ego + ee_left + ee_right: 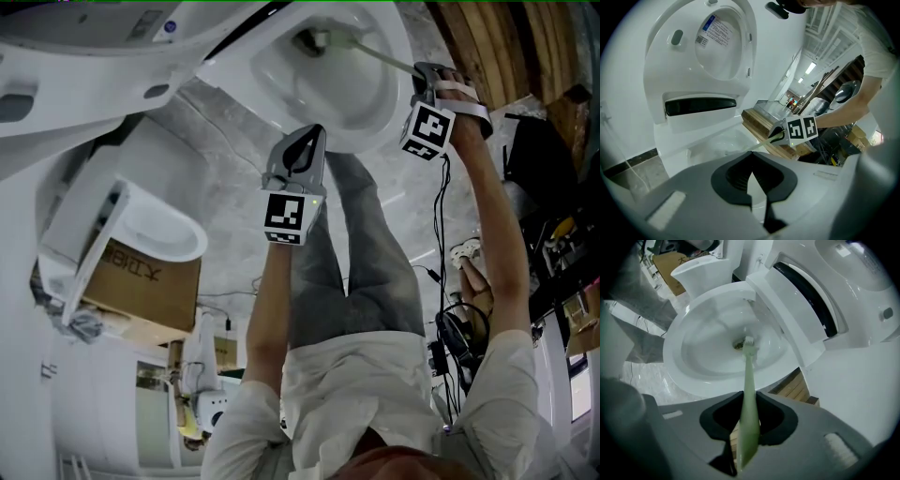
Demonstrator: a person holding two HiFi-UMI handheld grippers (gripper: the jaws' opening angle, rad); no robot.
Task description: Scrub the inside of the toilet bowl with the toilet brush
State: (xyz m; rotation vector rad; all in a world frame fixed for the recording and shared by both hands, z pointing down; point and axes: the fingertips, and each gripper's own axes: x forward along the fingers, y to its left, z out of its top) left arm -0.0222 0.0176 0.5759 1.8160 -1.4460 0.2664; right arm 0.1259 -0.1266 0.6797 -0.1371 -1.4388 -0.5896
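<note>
The white toilet bowl (272,67) stands open at the top of the head view, its lid (719,42) raised. My right gripper (419,70) is at the bowl's right rim, shut on the pale green toilet brush handle (749,394). The handle slants down into the bowl (703,352). Its brush head (748,341) rests at the bottom by the drain, and the same brush head (314,40) shows in the head view. My left gripper (309,136) hangs just outside the near rim, shut on nothing. The left gripper (752,180) looks toward the right gripper (780,133).
A second toilet (150,225) and a cardboard box (141,286) stand at the left. Wooden pallets (487,47) lie to the right of the bowl, and cables (441,281) trail over the marble floor. The person's legs (356,253) stand below the bowl.
</note>
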